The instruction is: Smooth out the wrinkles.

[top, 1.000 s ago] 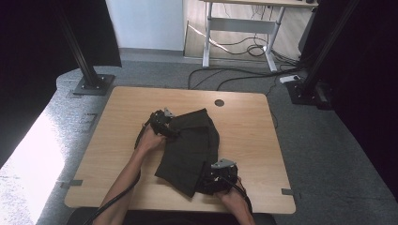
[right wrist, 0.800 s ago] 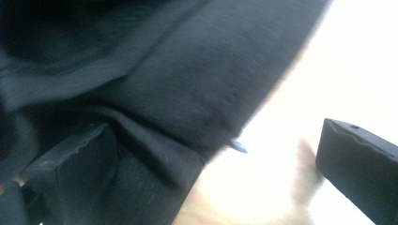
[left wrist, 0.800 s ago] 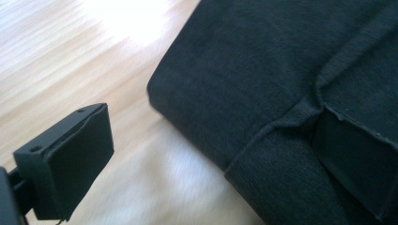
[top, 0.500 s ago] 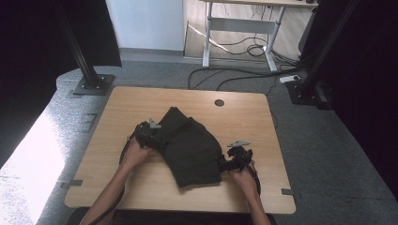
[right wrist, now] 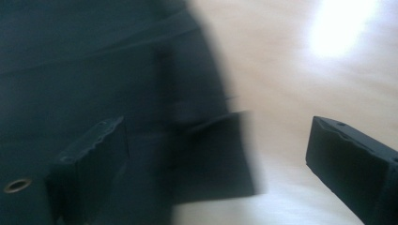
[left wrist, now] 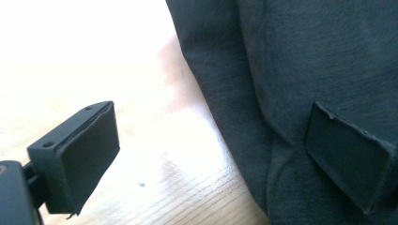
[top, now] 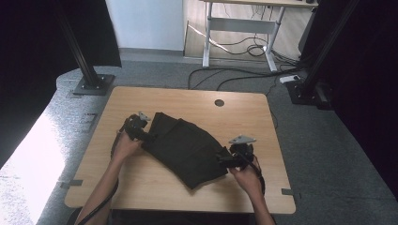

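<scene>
dark folded garment (top: 187,147) lying flat on the desk (top: 244,117); left tongs (top: 141,131) and right tongs (top: 230,158), jaws apart, flanking opposite edges, probably for repositioning or folding

One dark cloth (top: 187,149) on one wooden desk (top: 244,117). Two grippers out there: the left gripper (top: 141,131), the right gripper (top: 230,159). Two hands, left hand (top: 124,146) and right hand (top: 248,178). One round hole (top: 219,102) in the desk.
</scene>
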The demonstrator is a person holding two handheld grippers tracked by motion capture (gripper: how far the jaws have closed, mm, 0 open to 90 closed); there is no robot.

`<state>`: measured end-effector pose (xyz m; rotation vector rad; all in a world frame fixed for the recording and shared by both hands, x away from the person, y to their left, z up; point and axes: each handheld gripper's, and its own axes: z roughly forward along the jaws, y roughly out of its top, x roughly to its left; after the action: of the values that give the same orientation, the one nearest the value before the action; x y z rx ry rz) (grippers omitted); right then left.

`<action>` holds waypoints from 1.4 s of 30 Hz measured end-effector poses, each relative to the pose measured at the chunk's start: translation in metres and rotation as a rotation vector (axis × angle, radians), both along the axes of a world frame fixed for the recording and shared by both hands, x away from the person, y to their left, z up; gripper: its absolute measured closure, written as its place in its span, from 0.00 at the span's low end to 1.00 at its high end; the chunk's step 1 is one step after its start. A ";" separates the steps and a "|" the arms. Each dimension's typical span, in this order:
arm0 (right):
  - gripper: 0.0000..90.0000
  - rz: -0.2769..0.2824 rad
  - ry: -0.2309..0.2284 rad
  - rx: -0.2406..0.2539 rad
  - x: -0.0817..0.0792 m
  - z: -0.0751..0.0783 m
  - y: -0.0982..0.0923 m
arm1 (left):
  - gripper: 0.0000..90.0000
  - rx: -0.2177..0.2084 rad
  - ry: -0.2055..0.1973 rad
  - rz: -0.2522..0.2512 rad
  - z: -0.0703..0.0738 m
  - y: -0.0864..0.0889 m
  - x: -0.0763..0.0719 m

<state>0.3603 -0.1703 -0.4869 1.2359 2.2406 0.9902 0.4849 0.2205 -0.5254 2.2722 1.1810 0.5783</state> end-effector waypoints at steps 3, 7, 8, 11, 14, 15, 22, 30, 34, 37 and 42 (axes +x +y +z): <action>0.03 0.033 0.044 -0.051 -0.003 -0.026 0.019 | 0.10 -0.078 0.000 0.036 -0.007 0.006 -0.007; 0.00 0.004 0.086 -0.087 0.017 -0.050 0.024 | 0.11 -0.087 0.005 0.035 -0.008 0.013 -0.026; 0.00 -0.007 0.082 -0.092 0.021 -0.051 0.022 | 0.11 -0.086 0.007 0.030 -0.008 0.015 -0.032; 0.00 -0.072 0.063 -0.117 0.040 -0.050 0.014 | 0.11 -0.099 0.022 0.010 -0.009 0.017 -0.050; 0.00 -0.113 0.070 -0.118 0.061 -0.051 0.005 | 0.11 -0.112 0.026 -0.017 -0.010 0.013 -0.067; 0.01 -0.126 0.069 -0.116 0.068 -0.052 0.003 | 0.11 -0.116 0.028 -0.030 -0.010 0.012 -0.071; 0.05 -0.118 0.060 -0.085 0.080 -0.047 -0.002 | 0.02 -0.137 -0.007 -0.045 -0.006 0.018 -0.073; 0.01 -0.046 0.019 -0.019 0.063 -0.028 -0.010 | 0.00 -0.166 -0.089 -0.066 0.020 0.032 -0.090; 0.00 -0.023 -0.010 -0.013 0.050 -0.015 -0.014 | 0.00 -0.137 -0.119 -0.077 0.027 0.042 -0.104; 0.00 -0.027 -0.037 -0.007 0.038 -0.006 -0.023 | 0.00 -0.134 -0.123 -0.069 0.027 0.050 -0.113; 0.00 -0.050 -0.054 -0.009 0.020 -0.002 -0.039 | 0.00 -0.140 -0.114 -0.039 0.023 0.066 -0.126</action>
<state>0.3807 -0.2097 -0.4886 1.2400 2.1600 0.9826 0.3589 0.2862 -0.5029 2.1113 1.0853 0.5831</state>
